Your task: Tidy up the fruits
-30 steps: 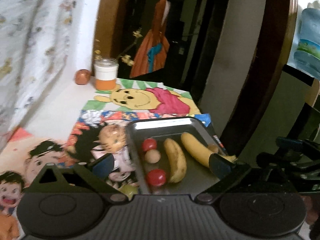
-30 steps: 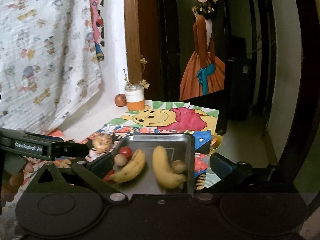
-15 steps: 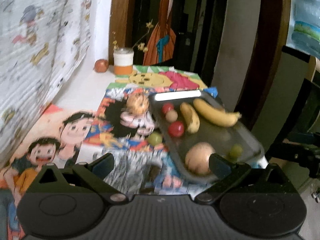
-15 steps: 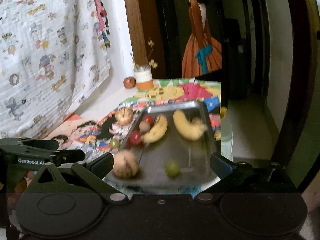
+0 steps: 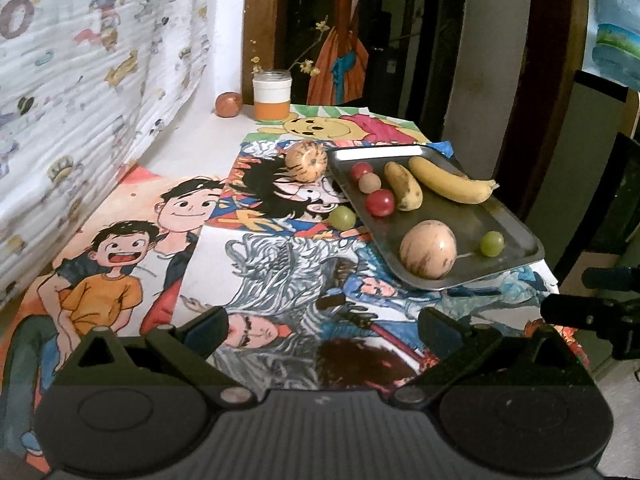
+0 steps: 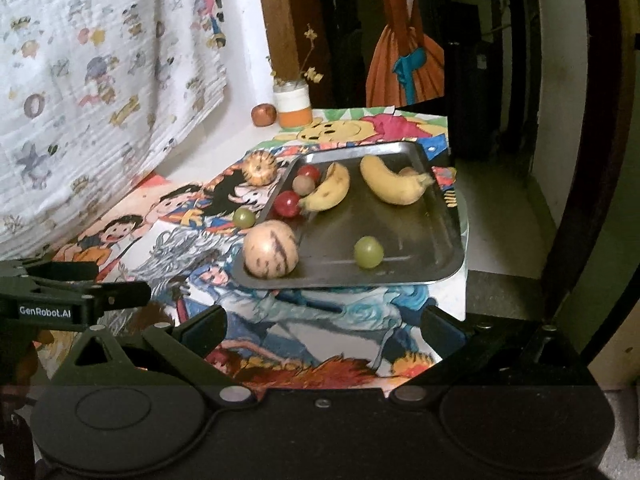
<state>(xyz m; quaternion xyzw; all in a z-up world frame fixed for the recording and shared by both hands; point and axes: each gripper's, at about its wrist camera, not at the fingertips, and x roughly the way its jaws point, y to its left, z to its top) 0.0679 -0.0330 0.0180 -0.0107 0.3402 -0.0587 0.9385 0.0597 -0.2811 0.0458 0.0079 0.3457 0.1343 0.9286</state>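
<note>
A metal tray (image 5: 516, 236) (image 6: 416, 248) at the table's right holds two bananas (image 5: 448, 182) (image 6: 390, 182), two red fruits (image 5: 379, 202), a small brown ball, a striped tan melon (image 5: 428, 254) (image 6: 270, 250) and a green grape (image 5: 491, 243) (image 6: 368, 252). A second striped melon (image 5: 307, 160) (image 6: 260, 167) and a green grape (image 5: 342, 217) (image 6: 244, 217) lie on the mat left of the tray. My left gripper (image 5: 322, 326) and right gripper (image 6: 324, 326) are both open, empty, held back from the tray.
Cartoon paper mats (image 5: 132, 248) cover the table. A jar with twigs (image 5: 271, 95) and a reddish fruit (image 5: 229, 104) stand at the far corner. A patterned cloth (image 5: 80, 80) hangs along the left. The table drops off past the tray on the right.
Both grippers have pulled back and up from the tray, so more of the table shows. The near melon and grape in the tray have come into view.
</note>
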